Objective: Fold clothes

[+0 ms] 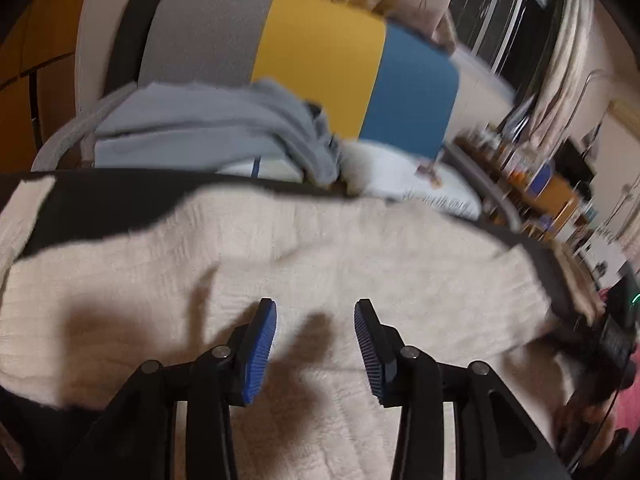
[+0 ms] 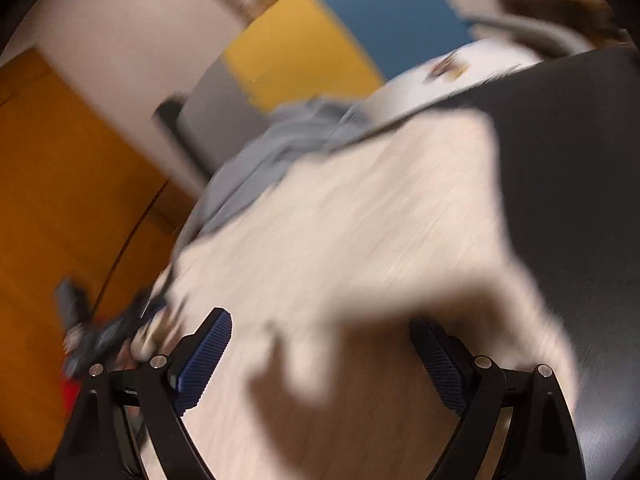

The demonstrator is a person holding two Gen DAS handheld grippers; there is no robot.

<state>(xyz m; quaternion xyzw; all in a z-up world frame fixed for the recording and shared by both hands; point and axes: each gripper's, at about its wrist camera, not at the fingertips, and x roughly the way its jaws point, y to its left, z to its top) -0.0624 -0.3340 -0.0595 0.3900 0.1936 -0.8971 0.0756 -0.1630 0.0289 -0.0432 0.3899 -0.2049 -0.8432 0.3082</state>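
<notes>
A cream knitted garment [image 1: 280,256] lies spread over a black table [image 1: 100,200]. My left gripper [image 1: 315,314] hovers open just above its middle, nothing between the blue pads. In the right wrist view, which is motion-blurred, the same cream garment [image 2: 360,220] fills the centre on the black table [image 2: 580,160]. My right gripper [image 2: 324,332] is open wide over the cloth; whether the pads touch it is unclear. The other gripper [image 2: 108,336] shows blurred at the garment's left edge, and in the left wrist view the right one [image 1: 612,340] sits at the far right.
A grey-blue garment [image 1: 208,128] is piled behind the table on white items [image 1: 400,172], before a grey, yellow and blue panel [image 1: 320,60]. An orange door [image 2: 60,200] stands at left. Cluttered shelves [image 1: 532,176] are at the right.
</notes>
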